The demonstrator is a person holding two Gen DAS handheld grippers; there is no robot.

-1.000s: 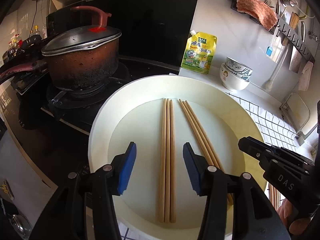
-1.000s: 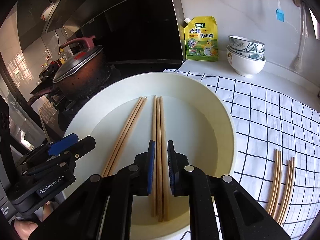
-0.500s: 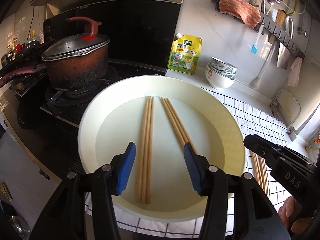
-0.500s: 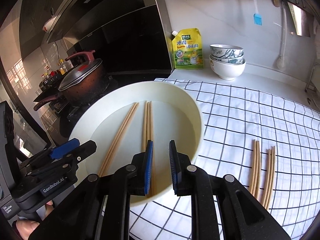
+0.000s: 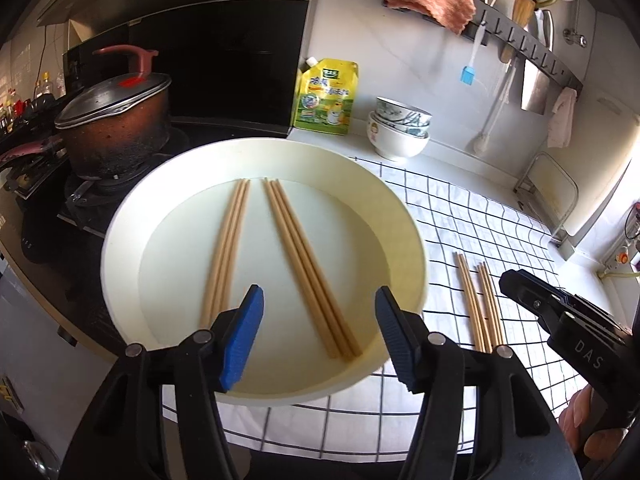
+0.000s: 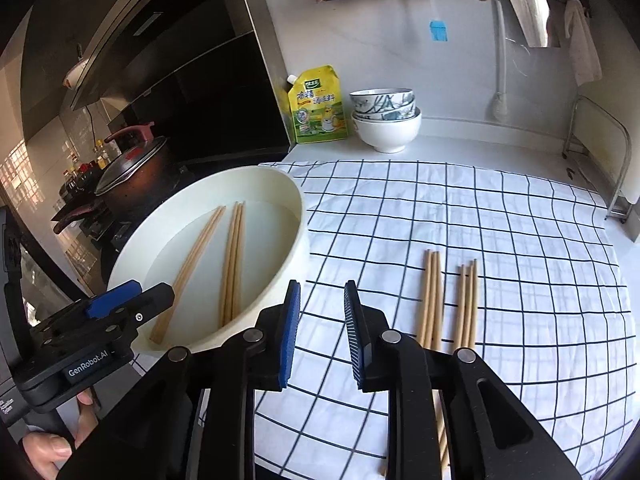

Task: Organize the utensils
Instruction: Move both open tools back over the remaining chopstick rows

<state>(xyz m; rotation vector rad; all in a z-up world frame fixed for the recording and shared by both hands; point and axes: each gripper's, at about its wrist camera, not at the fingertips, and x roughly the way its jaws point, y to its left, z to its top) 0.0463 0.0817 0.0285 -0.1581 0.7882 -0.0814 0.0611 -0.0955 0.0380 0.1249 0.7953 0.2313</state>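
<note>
1. The wide round cream-white basin (image 5: 120, 236) sits at the left edge of the surface, half on the black-and-white checked cloth (image 6: 500, 240) and close beside the black stove. Its near rim lies just under and ahead of the left gripper (image 5: 318, 332).
2. Inside the basin lie two bundles of pale wooden chopsticks: the left bundle in the basin (image 5: 226, 248) ends just ahead of the left jaw's blue pad, and the right bundle in the basin (image 5: 308, 268) slants down into the gap between the jaws.
3. The left gripper's jaws are spread wide and hold nothing; it hovers over the basin's near rim, tilted downward.
4. The right gripper (image 6: 322, 336) hangs over bare cloth just right of the basin's rim, its jaws parted by a moderate gap and empty. A person's hand (image 6: 44, 448) shows low at the left of its view, gripping the other tool's handle.
5. Two more bundles of loose wooden chopsticks on the cloth (image 6: 432, 296) lie side by side just right of the right jaws, pointing away, with open cloth beyond them and further right.
6. Farther off, against the wall: a yellow-green refill pouch (image 6: 318, 106), two stacked white ceramic bowls (image 6: 386, 118), and a rail with an orange dishcloth (image 5: 428, 2) and hanging tools.
7. Beyond the basin to the left, a scorched brown pot with a metal lid and red handle (image 5: 116, 120) stands on the stove.
</note>
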